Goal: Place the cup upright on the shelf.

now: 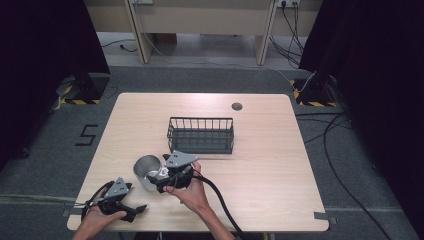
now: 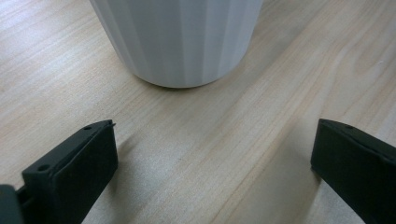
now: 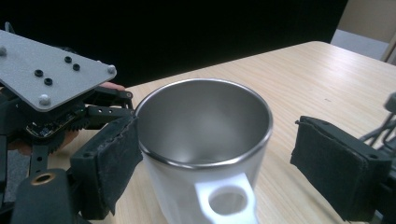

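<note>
The mug [image 1: 146,171], white outside with a steel lining, stands upright on the near left part of my table [image 1: 260,170], its handle [image 3: 227,201] facing my right gripper [image 1: 161,181]. That gripper's jaws are spread wide on either side of the mug, not clamping it. My left gripper [image 1: 136,211] rests near the front edge, jaws apart, empty, pointing at the mug's base. A black wire basket [image 1: 201,135] sits mid-table behind the mug. The top is pale wood grain. Around it: grey carpet, black curtains, trailing cables [image 1: 345,165].
</note>
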`<state>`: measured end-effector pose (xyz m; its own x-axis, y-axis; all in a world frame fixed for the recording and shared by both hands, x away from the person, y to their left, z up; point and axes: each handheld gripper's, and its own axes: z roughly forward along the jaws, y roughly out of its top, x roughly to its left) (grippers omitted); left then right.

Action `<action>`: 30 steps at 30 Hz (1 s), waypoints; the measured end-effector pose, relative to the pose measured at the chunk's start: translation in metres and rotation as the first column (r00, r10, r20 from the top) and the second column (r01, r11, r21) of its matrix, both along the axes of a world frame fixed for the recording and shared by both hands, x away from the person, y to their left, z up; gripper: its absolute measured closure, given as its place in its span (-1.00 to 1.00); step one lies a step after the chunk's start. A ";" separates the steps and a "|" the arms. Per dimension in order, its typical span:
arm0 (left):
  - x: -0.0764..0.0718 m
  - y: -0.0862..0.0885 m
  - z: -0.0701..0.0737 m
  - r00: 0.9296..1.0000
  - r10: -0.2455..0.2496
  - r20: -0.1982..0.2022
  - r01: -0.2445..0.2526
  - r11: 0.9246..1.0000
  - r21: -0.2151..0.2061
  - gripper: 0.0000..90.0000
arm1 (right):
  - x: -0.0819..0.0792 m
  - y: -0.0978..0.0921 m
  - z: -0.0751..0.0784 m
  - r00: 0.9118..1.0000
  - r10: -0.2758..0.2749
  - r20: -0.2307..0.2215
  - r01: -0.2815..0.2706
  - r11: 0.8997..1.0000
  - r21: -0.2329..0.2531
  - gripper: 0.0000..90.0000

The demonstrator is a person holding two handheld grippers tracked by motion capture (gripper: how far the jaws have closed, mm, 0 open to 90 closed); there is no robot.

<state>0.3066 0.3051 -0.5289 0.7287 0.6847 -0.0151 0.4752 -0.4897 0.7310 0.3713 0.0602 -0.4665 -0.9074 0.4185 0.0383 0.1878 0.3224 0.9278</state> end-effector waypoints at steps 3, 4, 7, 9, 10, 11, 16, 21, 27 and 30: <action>0.000 0.000 0.000 1.000 0.000 0.000 0.000 1.000 0.000 -1.00 | 0.001 0.005 -0.001 1.000 0.006 0.001 -0.006 1.000 -0.017 -0.67; 0.000 0.000 0.000 1.000 0.000 0.000 0.000 1.000 0.000 -1.00 | 0.001 0.006 -0.002 1.000 0.008 0.000 -0.008 1.000 -0.016 -0.67; 0.000 0.000 0.000 1.000 0.000 0.000 0.000 1.000 0.000 -1.00 | 0.001 0.009 -0.002 1.000 0.017 0.002 -0.017 1.000 -0.014 -0.67; 0.000 0.000 0.000 1.000 0.000 0.000 0.000 1.000 0.000 -1.00 | 0.002 0.015 -0.002 1.000 0.025 0.010 -0.024 0.999 -0.027 -0.72; 0.000 0.000 0.000 1.000 0.000 0.000 0.000 1.000 0.000 -1.00 | 0.003 0.016 -0.001 1.000 0.025 0.013 -0.024 0.999 -0.032 -0.74; 0.000 0.000 0.000 1.000 0.000 0.000 0.000 1.000 0.001 -1.00 | 0.003 0.016 -0.001 1.000 0.025 0.013 -0.024 0.999 -0.032 -0.74; 0.000 0.000 0.000 1.000 0.000 0.000 0.000 1.000 0.001 -1.00 | 0.006 0.022 -0.001 1.000 0.025 0.002 -0.025 0.999 -0.040 -0.81; 0.000 0.000 0.000 1.000 0.000 0.000 0.000 1.000 0.000 -1.00 | 0.011 0.028 -0.001 0.999 0.037 -0.018 -0.038 0.998 -0.049 -0.86; 0.000 0.000 0.000 1.000 0.000 0.000 0.000 1.000 0.000 -1.00 | 0.013 0.033 -0.001 0.999 0.039 -0.023 -0.040 0.997 -0.066 -0.89; 0.000 0.000 0.000 1.000 0.000 0.000 0.000 1.000 0.000 -1.00 | 0.015 0.036 0.000 0.999 0.046 -0.028 -0.048 0.996 -0.077 -0.90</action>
